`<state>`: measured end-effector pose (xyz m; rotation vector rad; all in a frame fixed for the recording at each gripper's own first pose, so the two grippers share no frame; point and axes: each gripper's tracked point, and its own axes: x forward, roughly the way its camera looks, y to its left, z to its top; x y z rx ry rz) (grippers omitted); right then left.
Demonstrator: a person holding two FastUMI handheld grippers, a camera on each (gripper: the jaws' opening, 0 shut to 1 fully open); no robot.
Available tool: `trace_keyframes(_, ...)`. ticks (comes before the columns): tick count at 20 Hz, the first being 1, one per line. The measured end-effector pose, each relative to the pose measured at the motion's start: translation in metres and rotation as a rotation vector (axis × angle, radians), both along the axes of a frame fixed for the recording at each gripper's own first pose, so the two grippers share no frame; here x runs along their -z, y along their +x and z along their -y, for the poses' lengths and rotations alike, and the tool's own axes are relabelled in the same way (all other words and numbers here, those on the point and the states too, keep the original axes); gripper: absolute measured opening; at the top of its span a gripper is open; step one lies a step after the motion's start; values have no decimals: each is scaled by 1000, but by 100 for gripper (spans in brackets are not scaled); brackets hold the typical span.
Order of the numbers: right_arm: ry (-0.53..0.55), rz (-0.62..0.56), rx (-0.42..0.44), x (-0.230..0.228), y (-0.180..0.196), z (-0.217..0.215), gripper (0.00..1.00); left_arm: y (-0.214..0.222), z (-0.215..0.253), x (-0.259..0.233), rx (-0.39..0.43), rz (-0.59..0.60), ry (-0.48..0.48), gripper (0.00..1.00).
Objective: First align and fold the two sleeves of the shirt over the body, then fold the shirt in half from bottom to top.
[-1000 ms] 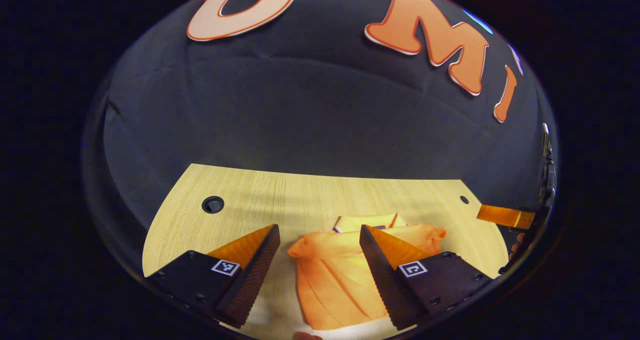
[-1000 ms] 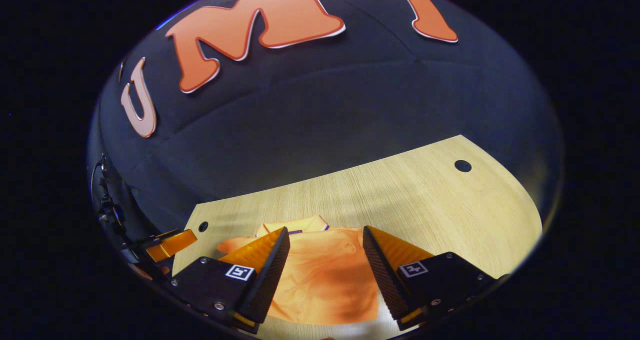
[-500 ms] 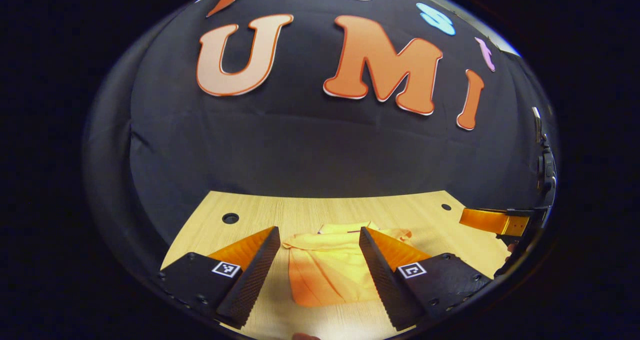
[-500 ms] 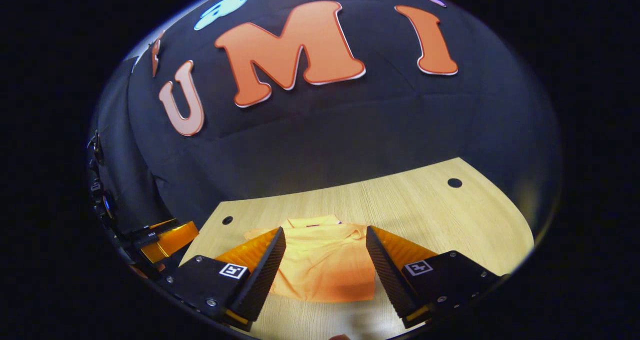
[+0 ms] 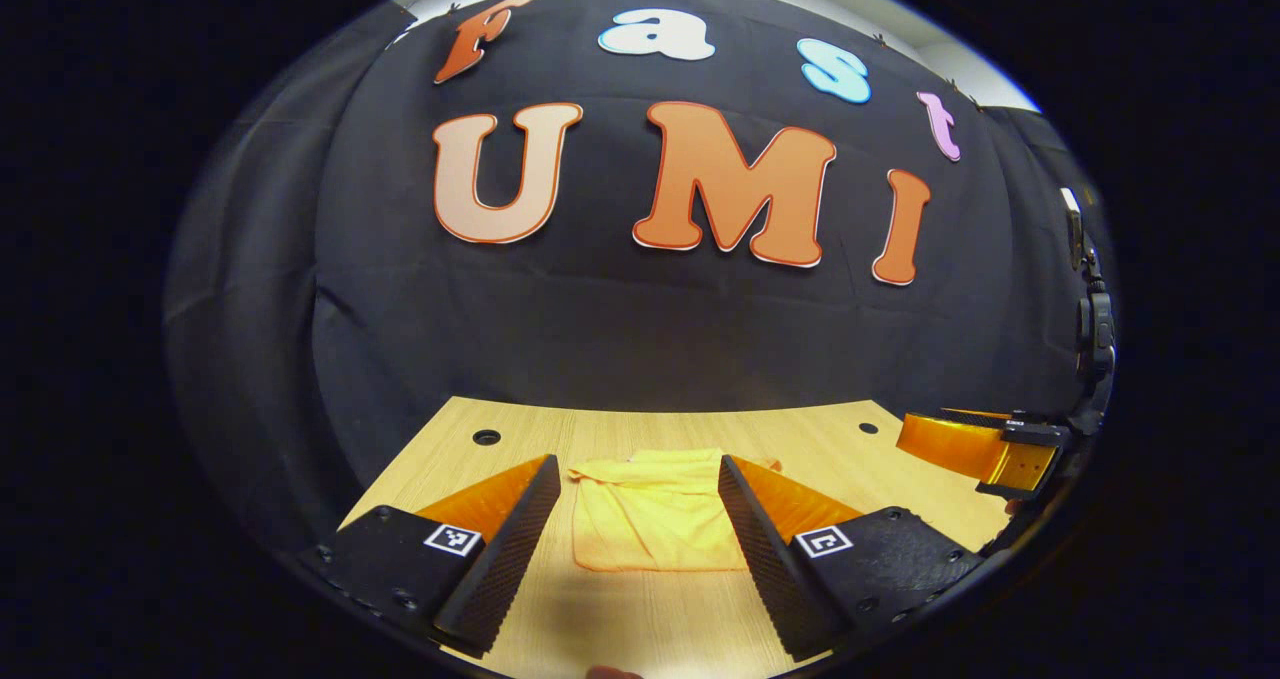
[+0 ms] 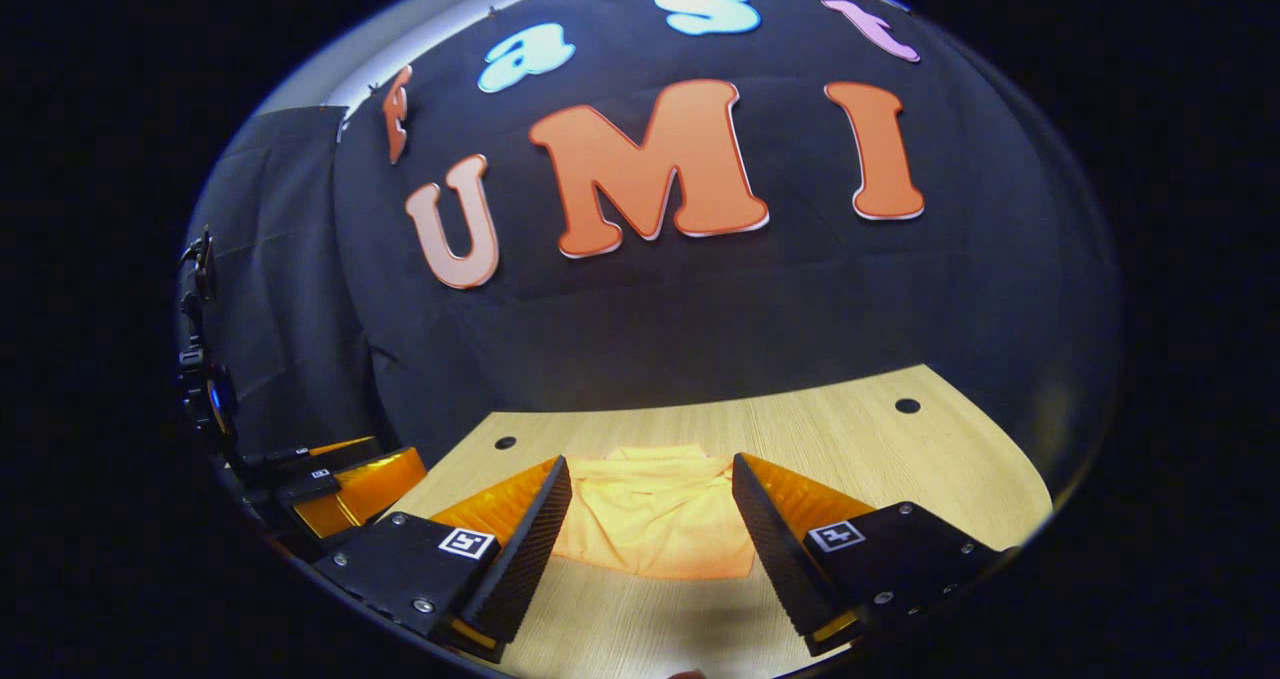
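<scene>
The shirt [image 5: 655, 514] lies folded on the bench [image 5: 880, 459], a compact orange rectangle with its near edge straight and its far edge bunched a little where the collar sits. In the left gripper view it rests between the two fingers of the left tool [image 5: 635, 539], but farther off on the bench — neither finger touches it. That tool stands wide open and holds nothing; its fingers hang above the wood with bare bench showing below the shirt's near edge.

The right gripper view gives the same picture from the other side. The shirt [image 6: 650, 524] lies flat between and beyond the fingers of the right tool [image 6: 650, 549], which is also spread wide and empty, clear of the cloth. The fabric shows soft creases across its top layer, and its near hem runs roughly level across the bench [image 6: 930, 469].

Each tool can be seen from the other's camera. At the right edge of the left gripper view the right tool [image 5: 975, 449] sits off beside the bench, apart from the shirt. At the lower left of the right gripper view the left tool [image 6: 350, 484] sits likewise off to the side — well apart from the cloth.

Small round holes [image 5: 486, 437] mark the far corners of the bench, one on each side, with the shirt lying between them and nearer the camera. Behind the bench hangs the black cloth wall [image 5: 640, 329].
</scene>
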<state>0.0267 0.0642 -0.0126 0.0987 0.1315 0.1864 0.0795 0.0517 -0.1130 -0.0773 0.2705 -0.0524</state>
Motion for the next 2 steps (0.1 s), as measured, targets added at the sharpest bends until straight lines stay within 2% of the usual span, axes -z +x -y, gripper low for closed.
trace_keyframes(2, -18, 31, -32, 1, -21, -6, 98, -23, 3, -8, -5, 38, 21, 98)
